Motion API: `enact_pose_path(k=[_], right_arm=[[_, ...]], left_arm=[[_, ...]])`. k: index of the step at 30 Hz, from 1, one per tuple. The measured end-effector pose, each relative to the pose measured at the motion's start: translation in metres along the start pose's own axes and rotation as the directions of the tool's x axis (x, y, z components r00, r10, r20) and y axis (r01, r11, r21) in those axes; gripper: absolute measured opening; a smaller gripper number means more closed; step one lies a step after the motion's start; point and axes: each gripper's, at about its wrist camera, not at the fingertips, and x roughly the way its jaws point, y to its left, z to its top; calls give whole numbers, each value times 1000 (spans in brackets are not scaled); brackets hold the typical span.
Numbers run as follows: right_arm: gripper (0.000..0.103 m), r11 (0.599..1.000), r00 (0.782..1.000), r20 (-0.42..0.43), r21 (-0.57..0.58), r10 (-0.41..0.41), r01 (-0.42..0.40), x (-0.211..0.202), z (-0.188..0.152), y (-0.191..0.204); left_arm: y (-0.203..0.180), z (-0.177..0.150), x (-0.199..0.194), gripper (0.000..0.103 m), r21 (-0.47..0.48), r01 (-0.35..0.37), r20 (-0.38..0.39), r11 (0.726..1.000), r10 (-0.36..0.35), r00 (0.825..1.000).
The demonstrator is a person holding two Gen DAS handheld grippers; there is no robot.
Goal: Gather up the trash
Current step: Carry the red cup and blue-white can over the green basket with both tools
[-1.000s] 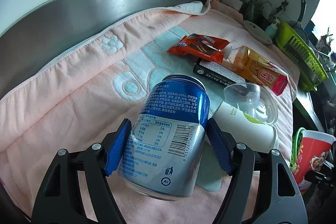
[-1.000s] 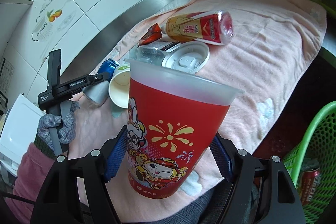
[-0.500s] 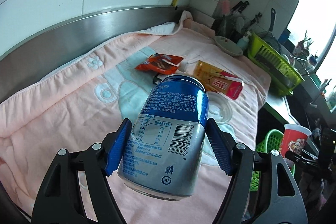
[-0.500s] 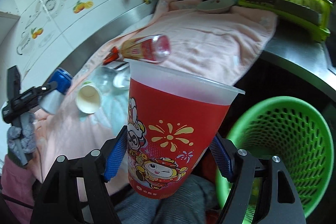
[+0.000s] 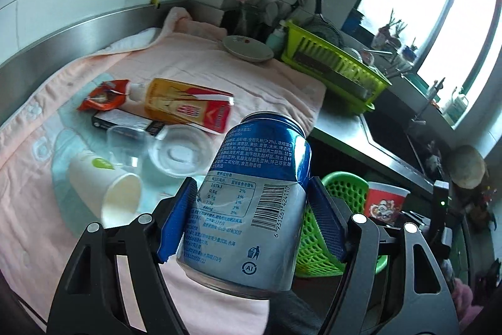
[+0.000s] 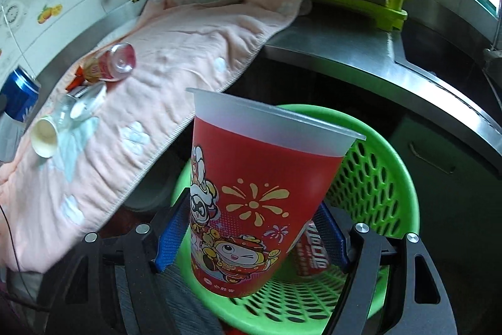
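Observation:
My left gripper (image 5: 251,218) is shut on a blue and silver can (image 5: 251,209), held in the air past the counter's front edge. My right gripper (image 6: 251,234) is shut on a red printed plastic cup (image 6: 257,193), held upright over a green mesh basket (image 6: 376,165) on the floor. A red can (image 6: 312,253) lies inside the basket. On the pink towel (image 5: 194,58) lie a white paper cup (image 5: 106,187), a clear cup and lid (image 5: 178,149), an orange bottle (image 5: 188,105), a red wrapper (image 5: 103,96) and a dark box (image 5: 122,121).
A yellow-green dish rack (image 5: 332,65) and a plate (image 5: 248,47) stand at the towel's far end. The steel counter edge (image 6: 360,58) and sink (image 5: 392,127) run to the right. The basket also shows in the left wrist view (image 5: 342,187), below the counter.
Both grippers have swung right, away from the towel. The red cup has moved from above the towel edge to over the basket. The can has lifted off the towel toward the basket.

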Motion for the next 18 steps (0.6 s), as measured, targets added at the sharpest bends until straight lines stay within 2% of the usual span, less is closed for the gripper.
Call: enact_pose_path(k=[9, 18], right_arm=[[72, 999, 999, -33, 16, -35, 35, 6, -18, -33], [77, 998, 999, -33, 54, -34, 36, 3, -26, -58]], left_arm=[[-76, -15, 67, 71, 84, 108, -124, 991, -97, 988], [-126, -30, 118, 71, 136, 154, -217, 979, -122, 969]])
